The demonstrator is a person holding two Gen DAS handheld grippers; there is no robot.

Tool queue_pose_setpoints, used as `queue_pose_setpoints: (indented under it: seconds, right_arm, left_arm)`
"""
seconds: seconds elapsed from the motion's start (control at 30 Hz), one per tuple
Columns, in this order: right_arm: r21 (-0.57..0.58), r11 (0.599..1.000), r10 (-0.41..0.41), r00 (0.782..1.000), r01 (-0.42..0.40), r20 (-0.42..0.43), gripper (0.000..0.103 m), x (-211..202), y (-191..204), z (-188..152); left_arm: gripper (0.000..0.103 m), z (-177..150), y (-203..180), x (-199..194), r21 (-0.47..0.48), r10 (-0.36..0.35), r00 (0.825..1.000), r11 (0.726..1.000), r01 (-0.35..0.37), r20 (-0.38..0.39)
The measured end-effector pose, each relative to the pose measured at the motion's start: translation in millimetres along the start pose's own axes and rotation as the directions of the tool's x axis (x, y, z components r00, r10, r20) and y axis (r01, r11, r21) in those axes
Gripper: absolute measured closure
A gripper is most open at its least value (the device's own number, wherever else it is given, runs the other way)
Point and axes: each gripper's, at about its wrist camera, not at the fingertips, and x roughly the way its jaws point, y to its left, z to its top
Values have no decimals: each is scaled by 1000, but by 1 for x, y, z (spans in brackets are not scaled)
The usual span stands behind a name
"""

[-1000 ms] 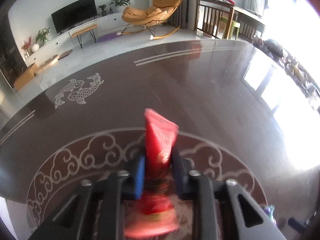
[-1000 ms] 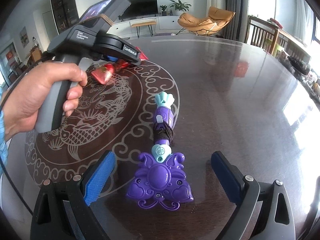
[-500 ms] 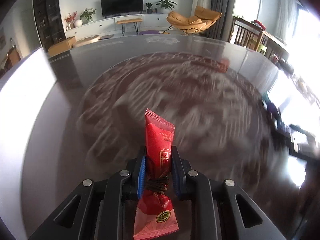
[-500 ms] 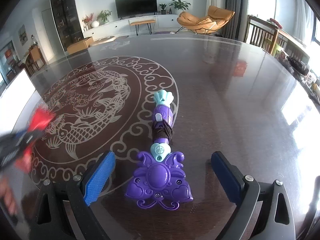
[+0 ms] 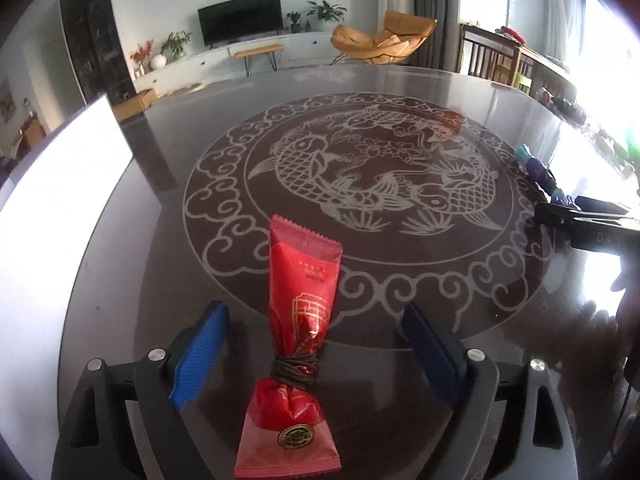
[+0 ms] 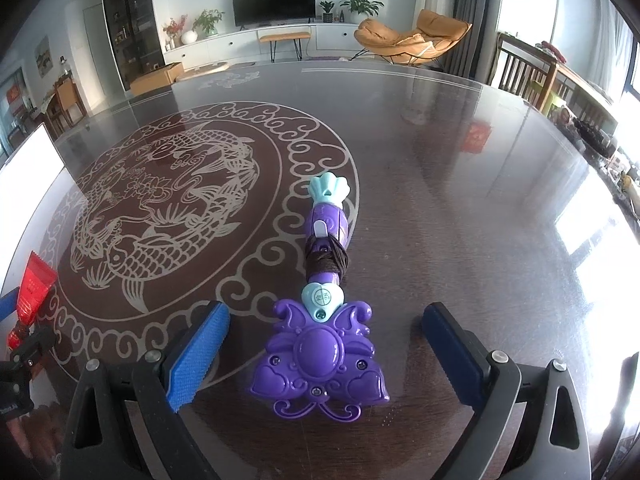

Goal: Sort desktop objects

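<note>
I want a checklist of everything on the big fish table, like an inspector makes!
Surface: dark glossy table with a pale fish-and-cloud pattern, glare at its edges.
Job's things: red snack packet, tied with a dark band, lying between the left gripper's pads; purple toy wand, also banded, lying between the right gripper's pads.
Clutter: nothing seen.
Grippers: left gripper open, jaws have just been opening, pads clear of the packet; right gripper open, not touching the wand.
Cables: nothing seen.
Surroundings: television, orange rocking chair, potted plants, wooden chairs.

both gripper (image 5: 316, 354) frames are black, with 2 ribbed blue pads (image 5: 198, 360) and silver screws (image 5: 156, 355).
</note>
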Motion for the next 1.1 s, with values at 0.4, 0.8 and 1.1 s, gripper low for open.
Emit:
queue_pose_setpoints:
  seconds: [0.4, 0.8, 1.1]
  right_arm:
    - [0, 1000, 0, 1000, 0, 0, 5, 0, 0, 1]
    - [-1, 1000, 1, 1000, -1, 0, 5, 0, 0, 1]
    - [-1, 1000, 1, 1000, -1, 0, 5, 0, 0, 1]
  left_arm:
    - [0, -1, 9, 10, -57, -7, 999, 998, 5, -37]
    - [0, -1, 10, 10, -57, -7, 999, 998, 5, -37]
    - [0, -1, 10, 11, -57, -7, 999, 998, 4, -37]
